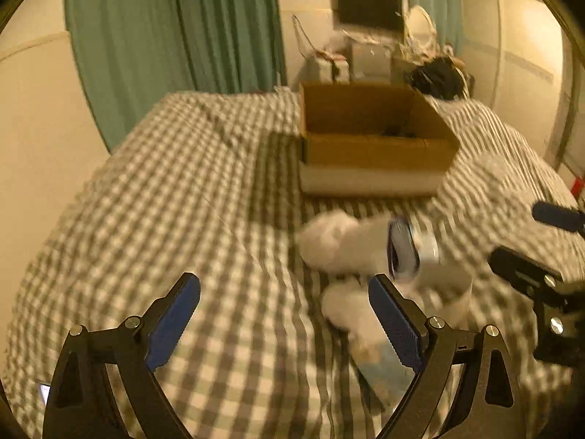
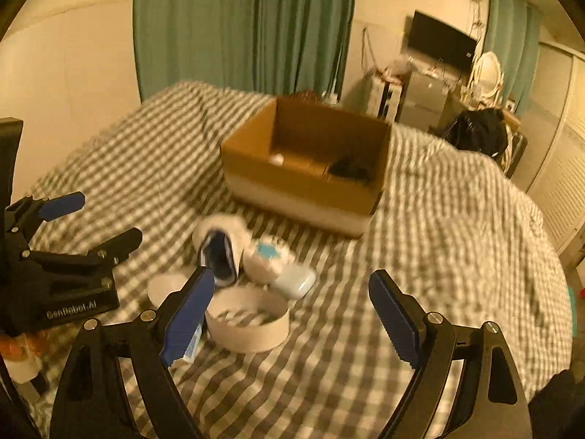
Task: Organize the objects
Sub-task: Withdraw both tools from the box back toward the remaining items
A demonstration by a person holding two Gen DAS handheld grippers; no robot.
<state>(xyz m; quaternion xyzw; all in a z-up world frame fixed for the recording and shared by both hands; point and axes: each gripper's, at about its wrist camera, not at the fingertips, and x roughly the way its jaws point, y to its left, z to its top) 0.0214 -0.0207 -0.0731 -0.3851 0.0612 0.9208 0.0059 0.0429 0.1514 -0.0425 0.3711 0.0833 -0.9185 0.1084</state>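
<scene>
Slippers (image 2: pixel 219 252), a white bottle (image 2: pixel 289 278) and a white ring-shaped band (image 2: pixel 248 323) lie in a loose heap on the checked bed (image 2: pixel 420 256), just in front of the open cardboard box (image 2: pixel 303 168), which already holds a small white thing and a dark thing, so I judge the sorting as only begun. From left to right, the left tongs (image 1: pixel 285 314) and the right tongs (image 2: pixel 292 314) both stand open and empty over the heap. The bottle lies on its side, its long axis running toward the lower right in the right wrist view; the pictures are blurred.
</scene>
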